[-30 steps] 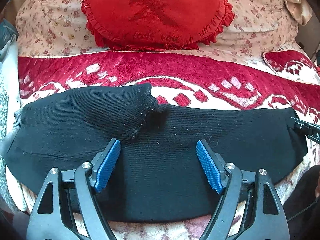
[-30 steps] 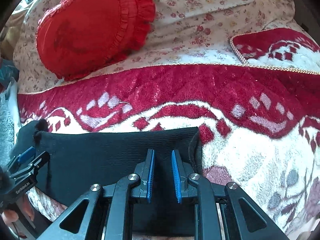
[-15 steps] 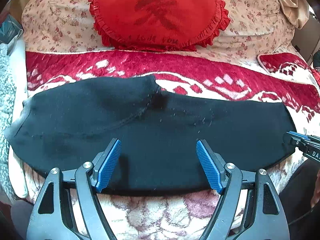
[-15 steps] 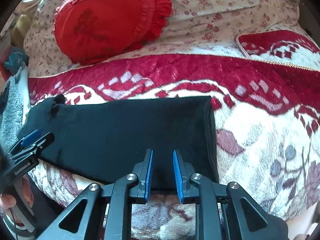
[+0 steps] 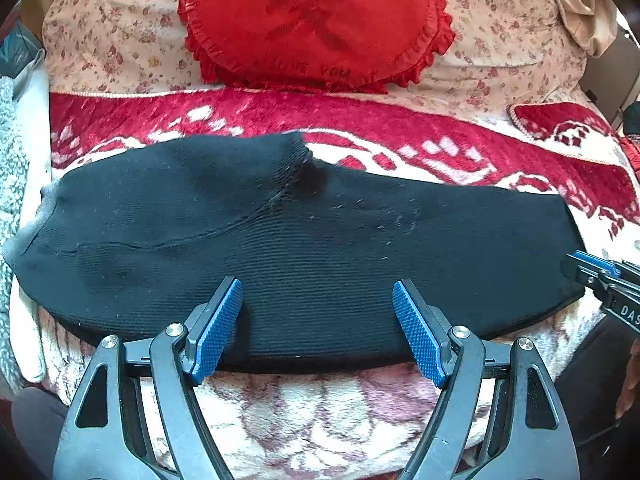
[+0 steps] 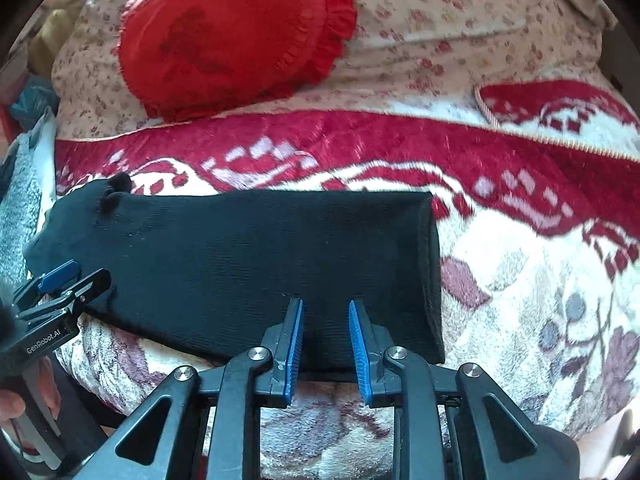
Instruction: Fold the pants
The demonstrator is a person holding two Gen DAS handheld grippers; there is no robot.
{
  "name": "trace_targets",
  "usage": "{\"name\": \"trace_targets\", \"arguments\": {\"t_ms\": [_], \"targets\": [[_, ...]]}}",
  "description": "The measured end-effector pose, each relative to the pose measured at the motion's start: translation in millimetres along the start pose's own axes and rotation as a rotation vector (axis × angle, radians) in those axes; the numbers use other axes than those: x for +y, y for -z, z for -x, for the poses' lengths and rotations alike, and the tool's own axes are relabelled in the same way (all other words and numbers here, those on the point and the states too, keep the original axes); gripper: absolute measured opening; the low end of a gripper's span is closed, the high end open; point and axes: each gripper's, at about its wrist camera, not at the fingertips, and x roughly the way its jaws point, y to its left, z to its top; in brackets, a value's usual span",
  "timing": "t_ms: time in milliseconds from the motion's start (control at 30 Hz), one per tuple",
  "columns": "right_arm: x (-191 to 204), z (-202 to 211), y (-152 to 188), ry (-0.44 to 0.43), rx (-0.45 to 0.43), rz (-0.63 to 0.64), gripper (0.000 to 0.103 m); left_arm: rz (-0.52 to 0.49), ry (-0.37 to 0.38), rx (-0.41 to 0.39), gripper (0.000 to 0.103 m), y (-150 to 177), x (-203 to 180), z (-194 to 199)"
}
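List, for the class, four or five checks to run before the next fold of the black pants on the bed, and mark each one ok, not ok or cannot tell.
1. Pants lie flat as one long folded strip on the blanket: ok.
2. Left gripper open, nothing between its pads: ok.
3. Right gripper free of the cloth: ok; its jaws have just been opening and stand narrowly apart above the near edge, with no fold pinched.
4. Right end of the pants squared off: ok; it shows a straight edge in the right wrist view.
5. Left end lying neat: cannot tell; it curves off at the picture's edge.
6. Red pillow clear of the folding area: ok; it sits well behind the pants.
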Motion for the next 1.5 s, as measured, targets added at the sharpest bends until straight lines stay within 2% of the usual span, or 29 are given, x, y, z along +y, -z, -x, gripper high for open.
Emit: {"name": "trace_targets", "arguments": {"t_ms": [200,400,767,1233,1367,1500], "targets": [[13.5,9.4,-2.7,0.056,-0.031,0.057,0.027,-0.022,0.032,-0.008,0.078,-2.3,-10.7,4.9],[11.4,11.7,-1.6,0.061,-0.037,0.058,0.029,-0.052,0.056,-0.016,0.078,-2.9,-23.9,9.2],[0.6,10.5,0.1,0.058,-0.034,0.037,0.032,-0.107,0.117,0.018,0.078,-4.5,-53.0,5.2],[-52.1,11.2,-4.4,0.063,-0.028,-0.089,0.036,-0.161,0.183,0.076,0.078,-6.3,-85.3,-4.0],[-66.5,5.0,-14.3,0.052,-0.013,-0.111,0.037,-0.128,0.242,0.109,0.078,1.4,-91.0,-0.3],[-79.0,-11.0,-29.0,0.001,0.032,-0.130,0.039,-0.022,0.338,0.184,0.078,12.8,-93.8,0.0]]}}
